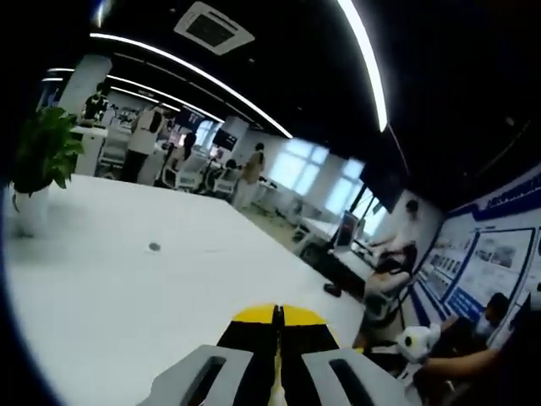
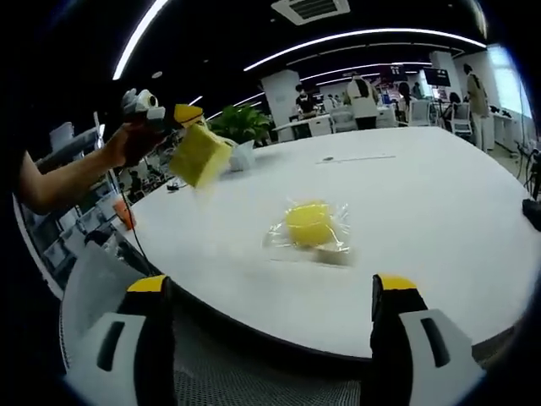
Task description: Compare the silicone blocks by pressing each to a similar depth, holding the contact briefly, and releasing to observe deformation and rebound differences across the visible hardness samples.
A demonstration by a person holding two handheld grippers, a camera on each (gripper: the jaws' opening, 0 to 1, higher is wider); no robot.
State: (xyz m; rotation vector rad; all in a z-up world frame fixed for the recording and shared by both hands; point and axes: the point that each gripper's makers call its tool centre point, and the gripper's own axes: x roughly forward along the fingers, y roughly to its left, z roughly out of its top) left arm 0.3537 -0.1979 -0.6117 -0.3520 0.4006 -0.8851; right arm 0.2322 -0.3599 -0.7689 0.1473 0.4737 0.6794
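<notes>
Silicone blocks are sitting apart right now: one yellow block (image 2: 309, 222), in a clear wrapper (image 2: 314, 234), is lying on the white table (image 2: 439, 211) ahead of the right gripper (image 2: 272, 326), whose jaws are standing wide with nothing between them, while a second yellow block (image 2: 199, 155) is hanging in the air off the table's far edge, apparently pinched by the left gripper (image 2: 188, 114). In the left gripper view its jaws are looking pressed together, though no block is showing there. That airborne block is risking a drop, since the hold seems to be on one corner. The wrapper could be sliding under a press and skewing the depth. A potted plant (image 2: 243, 125) and a thin pen-like thing (image 2: 355, 157) are lying well beyond; nothing is blocking the wrapped block
</notes>
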